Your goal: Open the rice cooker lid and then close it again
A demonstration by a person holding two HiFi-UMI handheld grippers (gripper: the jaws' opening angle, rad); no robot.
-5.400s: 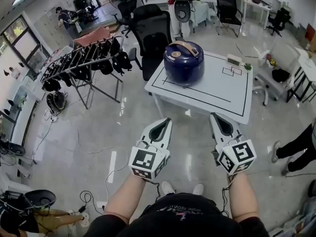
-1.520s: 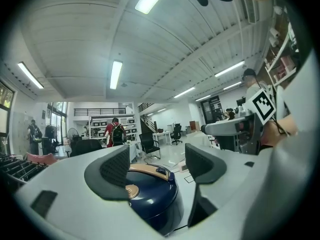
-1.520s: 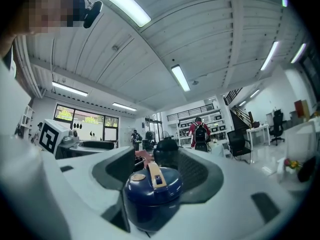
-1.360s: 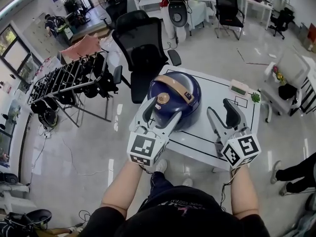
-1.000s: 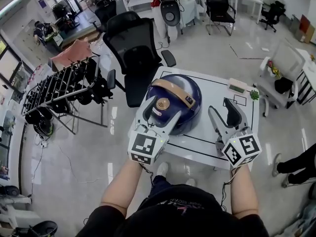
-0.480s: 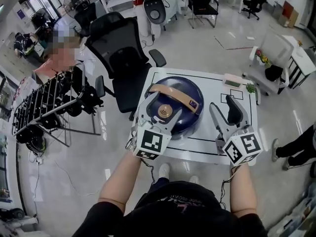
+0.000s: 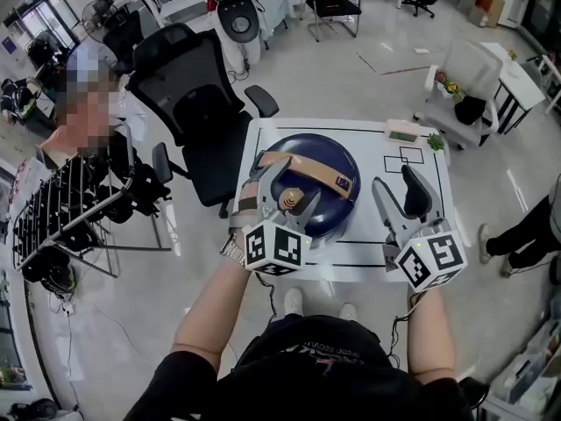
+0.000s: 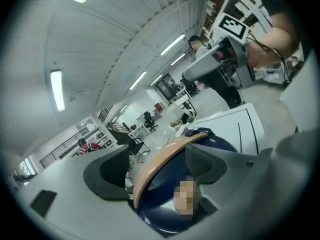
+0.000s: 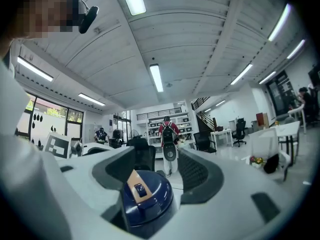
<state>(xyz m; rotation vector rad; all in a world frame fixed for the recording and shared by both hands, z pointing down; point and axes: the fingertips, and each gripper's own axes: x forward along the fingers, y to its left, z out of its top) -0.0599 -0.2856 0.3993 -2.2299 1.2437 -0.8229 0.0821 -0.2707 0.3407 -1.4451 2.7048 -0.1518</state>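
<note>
The cooker (image 7: 331,158) is seen at the middle of a white table (image 7: 372,133), lid shut. Its tan handle (image 7: 308,167) is straddled by the left gripper (image 7: 285,191), jaws wide apart; contact cannot be judged. The right gripper (image 7: 399,191) is held just beside the cooker, jaws wide, nothing gripped.

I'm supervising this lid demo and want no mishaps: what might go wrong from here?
1. The left gripper is open, its jaws straddling the tan handle, not the button; pulling there may lift the whole rice cooker.
2. The right gripper hangs open over the table, so nothing steadies the cooker if it slides.
</note>
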